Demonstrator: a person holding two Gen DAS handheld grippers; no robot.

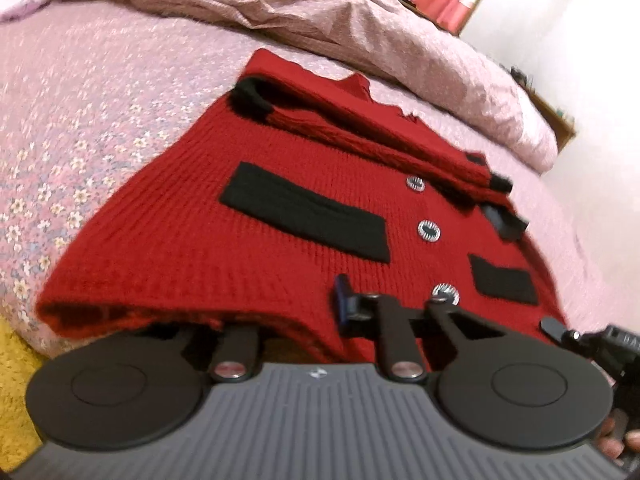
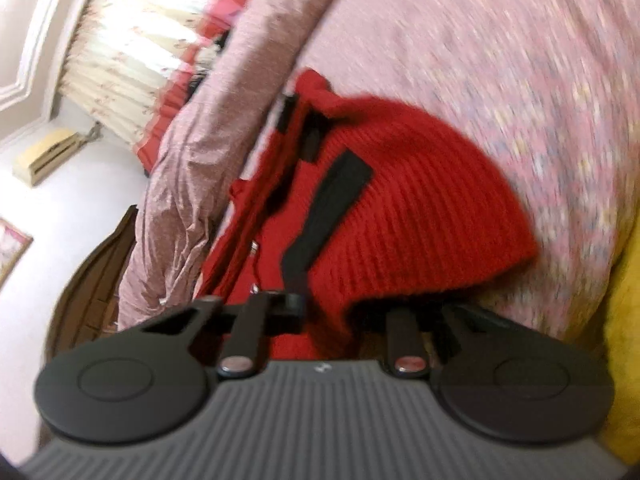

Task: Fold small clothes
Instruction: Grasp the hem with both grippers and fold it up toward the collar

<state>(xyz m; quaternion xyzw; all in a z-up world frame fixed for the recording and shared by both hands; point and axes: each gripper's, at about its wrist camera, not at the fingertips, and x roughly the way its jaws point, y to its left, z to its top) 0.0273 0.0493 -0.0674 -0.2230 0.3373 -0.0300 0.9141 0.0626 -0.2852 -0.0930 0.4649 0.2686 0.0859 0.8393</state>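
Red knitted cardigan [image 1: 304, 216], small, with black pocket bands [image 1: 308, 210], black cuffs and three round silver buttons [image 1: 429, 230] down the front; it lies on a pink floral bedspread [image 1: 80, 128], sleeves folded across the upper body, a crumpled dusty-pink duvet [image 1: 320, 8] heaped just beyond it; left gripper [image 1: 280, 320] at the near hem of the garment, one finger [image 1: 343, 300] showing on top of the knit, the other hidden beneath the lifted hem, so the fabric sits between the two; jaws partly apart, closed onto the hem; right gripper [image 2: 344, 312] at the hem as well, seen in the right wrist view with the cardigan [image 2: 400, 208] draped over and between its fingers, one finger [image 2: 290, 308] exposed at the left, the other buried under the red knit; it grips the cloth likewise; yellow fabric [image 2: 624, 320] at the bed's edge; curtain with red trim [image 2: 132, 52] and a wall-mounted air conditioner [image 2: 46, 156] in the background, both blurred; fingertips of a person's hand [image 1: 614, 438] at the lower right of the left wrist view.
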